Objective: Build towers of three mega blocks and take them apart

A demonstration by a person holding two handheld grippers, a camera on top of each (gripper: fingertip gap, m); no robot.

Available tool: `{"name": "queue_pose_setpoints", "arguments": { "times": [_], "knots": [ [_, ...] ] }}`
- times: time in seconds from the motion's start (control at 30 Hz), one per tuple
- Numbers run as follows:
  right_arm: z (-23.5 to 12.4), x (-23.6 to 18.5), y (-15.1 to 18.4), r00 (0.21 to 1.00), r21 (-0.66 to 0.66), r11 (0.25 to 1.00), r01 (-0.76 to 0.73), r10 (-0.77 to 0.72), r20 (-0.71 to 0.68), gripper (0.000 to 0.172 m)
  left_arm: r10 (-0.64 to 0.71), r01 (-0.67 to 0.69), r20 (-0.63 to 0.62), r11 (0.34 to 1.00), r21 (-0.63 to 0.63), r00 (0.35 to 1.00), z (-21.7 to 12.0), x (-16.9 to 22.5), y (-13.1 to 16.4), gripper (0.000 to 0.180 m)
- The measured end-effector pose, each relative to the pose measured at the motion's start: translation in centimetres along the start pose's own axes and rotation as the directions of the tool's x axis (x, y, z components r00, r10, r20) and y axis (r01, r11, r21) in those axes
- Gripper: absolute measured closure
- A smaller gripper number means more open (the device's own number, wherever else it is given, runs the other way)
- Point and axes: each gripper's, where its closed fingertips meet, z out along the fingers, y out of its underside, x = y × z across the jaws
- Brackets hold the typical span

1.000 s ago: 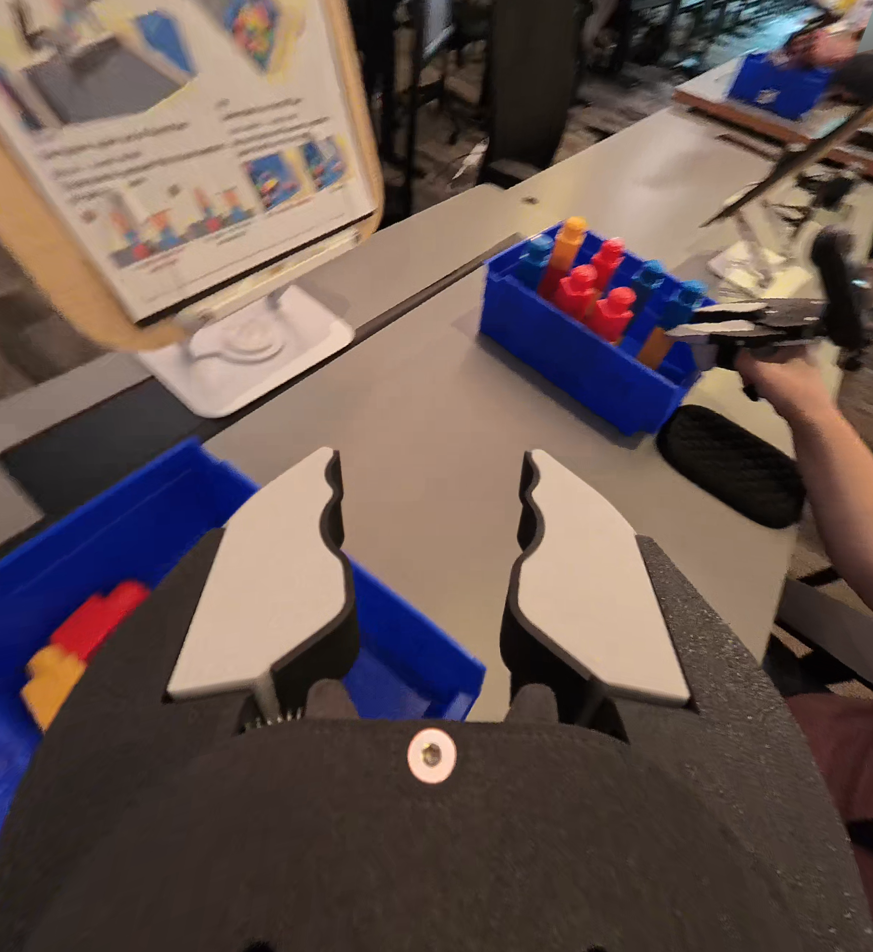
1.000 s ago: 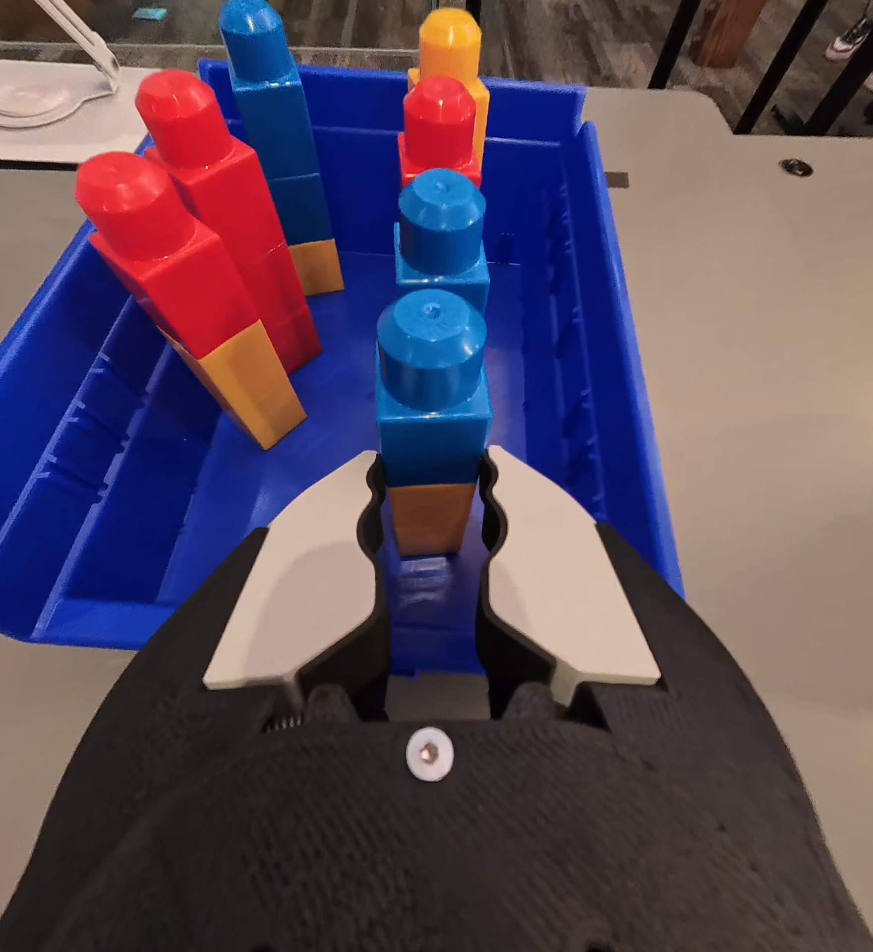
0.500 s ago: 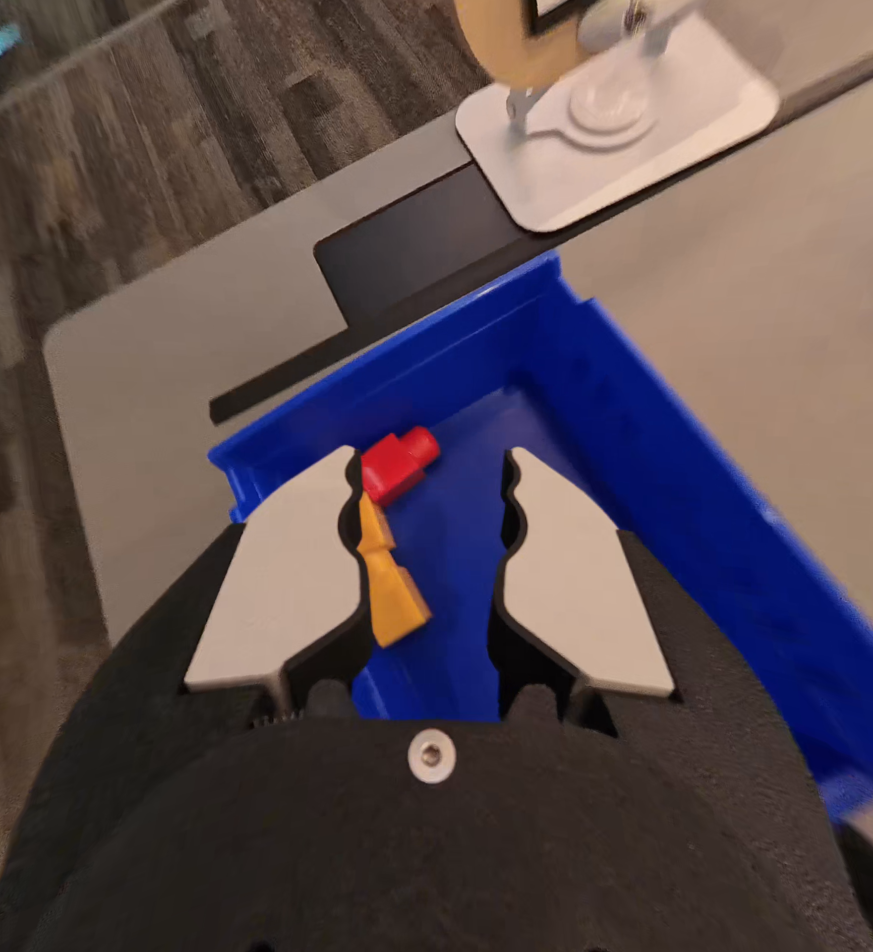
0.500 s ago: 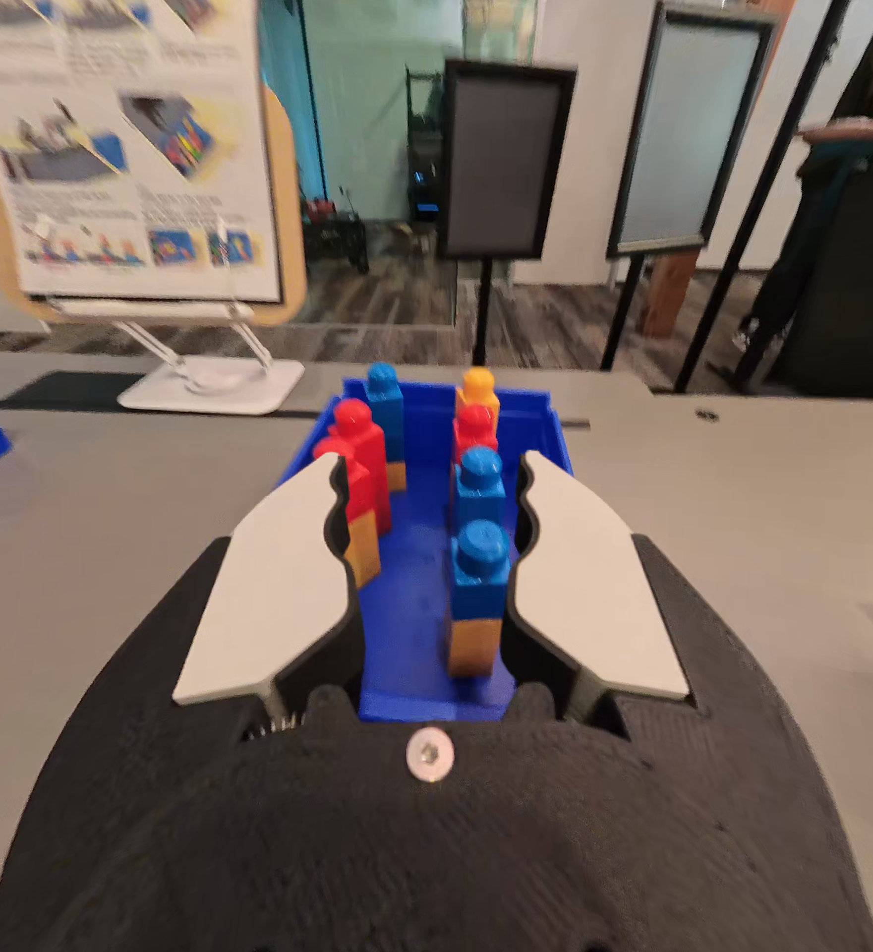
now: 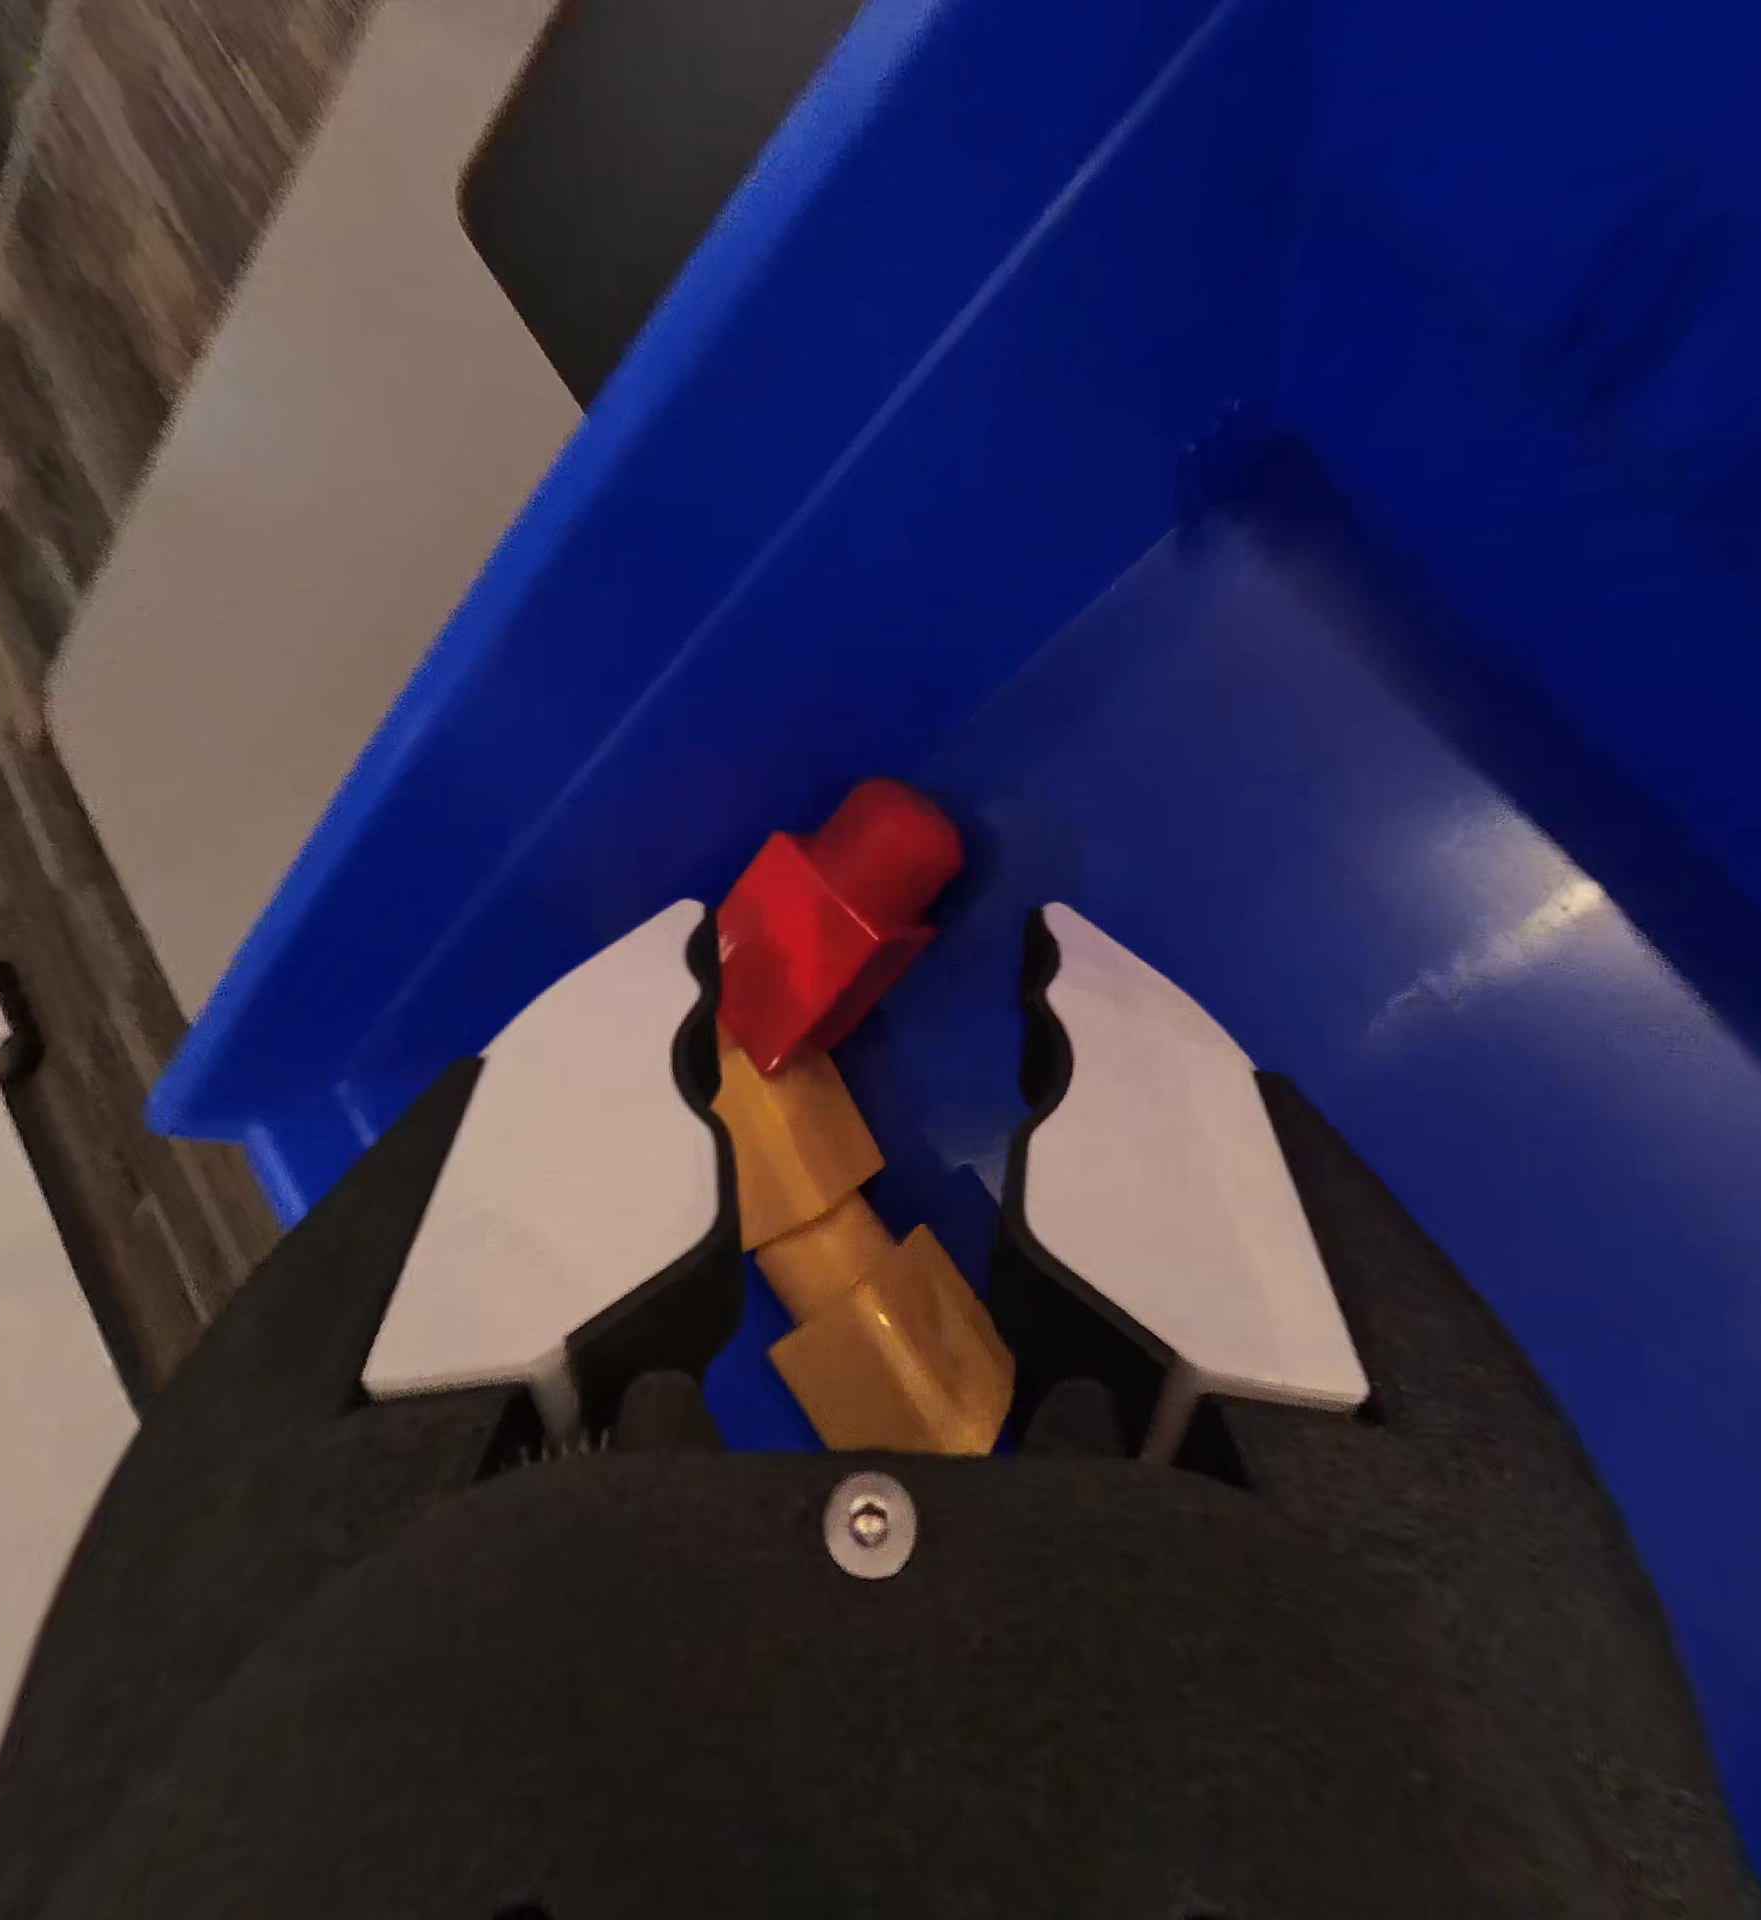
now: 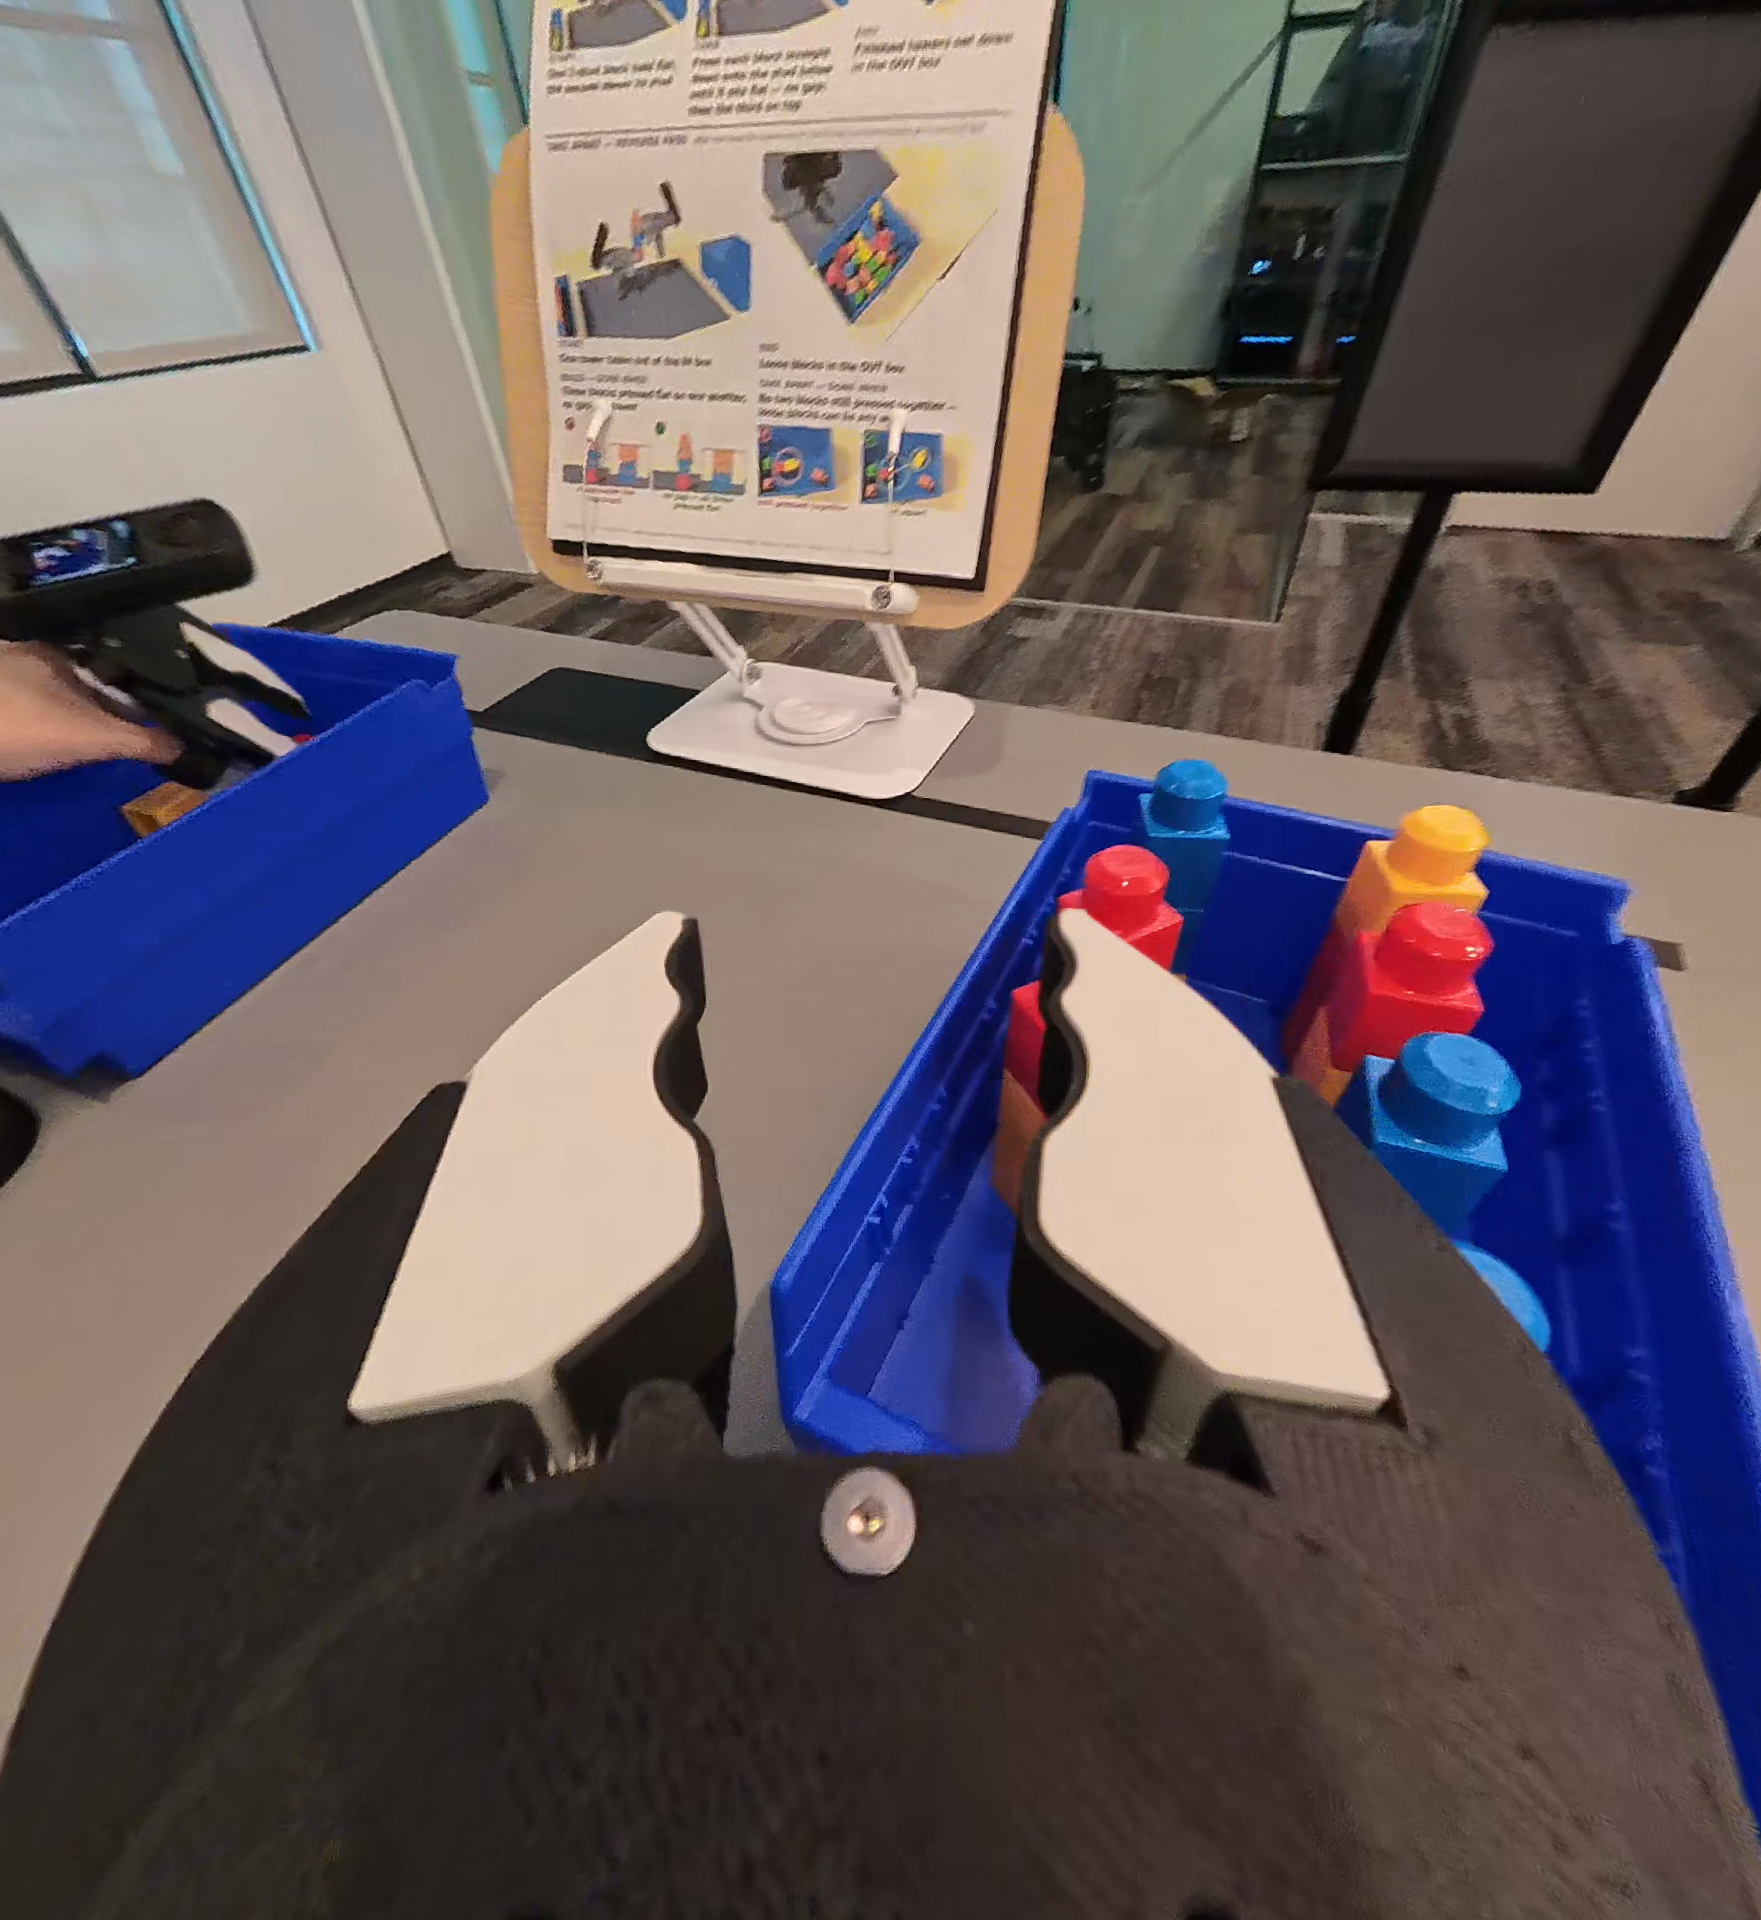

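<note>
Your left tool is pitched steeply down into the left blue bin, nose toward the bin's far wall at 12 o'clock. Its jaws stand spread. A red block lies on its side between the fingertips, stud toward 1 o'clock; it sits against the left finger, with clear bin floor between it and the right finger. Nothing is pinched. Two orange blocks lie in a line behind the red one, running back toward 6 o'clock under the tool body.

From the right wrist view, your left hand shows at 9 o'clock, wrapped around that tool's handle, with the tool tilted down over the bin.

Your right tool is held level above the grey bench, pointing toward 12 o'clock at a document stand. Its jaws are spread and bare. The right finger overlaps the near left wall of the right blue bin at 3 o'clock.

In that bin, towers of red, blue and orange blocks stand upright.
</note>
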Motion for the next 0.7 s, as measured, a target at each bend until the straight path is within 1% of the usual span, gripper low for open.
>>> {"name": "queue_pose_setpoints", "arguments": {
  "times": [0.03, 0.07, 0.13, 0.17, 0.27, 0.43, 0.53, 0.57, 0.6, 0.63, 0.7],
  "knots": [
    [0.1, -0.1, 0.2, 1.0, -0.007, 1.0, 0.002, -0.002, 0.005, 0.109, -0.011, 0.011, 0.009, 1.0, -0.016, 1.0, 0.5, -0.2, 0.3, 0.117],
    [0.1, -0.1, 0.3, 1.0, -0.01, 1.0, 0.006, -0.006, 0.005, 0.109, -0.014, 0.015, 0.019, 0.999, -0.034, 1.0, 1.0, -0.3, 0.6, 0.115],
    [0.2, -0.1, 0.6, 1.0, -0.013, 1.0, 0.009, -0.009, 0.007, 0.109, -0.019, 0.019, -0.002, 0.998, -0.061, 1.0, 1.6, 0.0, 1.2, 0.108],
    [0.2, -0.2, 0.7, 1.0, -0.014, 1.0, 0.005, -0.005, 0.014, 0.109, -0.04, 0.04, -0.004, 0.999, -0.038, 0.999, 1.6, -0.1, 0.9, 0.105],
    [0.3, -0.4, 1.2, 0.999, -0.019, 1.0, -0.013, 0.013, 0.036, 0.109, -0.07, 0.068, -0.043, 0.997, -0.033, 0.997, 1.7, 0.3, 0.9, 0.102],
    [0.3, -0.4, 1.6, 0.998, -0.021, 0.999, -0.036, 0.037, 0.054, 0.109, -0.031, 0.025, -0.068, 0.996, -0.09, 0.997, 0.9, 1.1, 1.6, 0.107],
    [0.4, -0.6, 1.7, 0.997, -0.027, 0.999, -0.039, 0.04, 0.06, 0.109, -0.033, 0.016, -0.114, 0.989, -0.146, 0.993, 0.0, 2.0, 2.1, 0.111],
    [0.4, -0.7, 1.8, 0.997, -0.028, 0.999, -0.037, 0.039, 0.061, 0.109, -0.023, 0.001, -0.131, 0.986, -0.166, 0.991, -0.4, 2.3, 2.3, 0.115],
    [0.4, -0.7, 1.8, 0.997, -0.03, 0.999, -0.035, 0.037, 0.062, 0.109, -0.006, -0.018, -0.139, 0.984, -0.175, 0.99, -0.8, 2.4, 2.4, 0.125],
    [0.5, -0.8, 1.9, 0.997, -0.033, 0.999, -0.034, 0.036, 0.064, 0.109, 0.002, -0.026, -0.141, 0.986, -0.166, 0.99, -1.0, 2.5, 2.3, 0.131],
    [0.6, -0.9, 2.0, 0.997, -0.039, 0.999, -0.035, 0.038, 0.068, 0.109, -0.008, -0.009, -0.134, 0.992, -0.127, 0.991, -1.0, 2.2, 1.7, 0.131]
  ]
}}
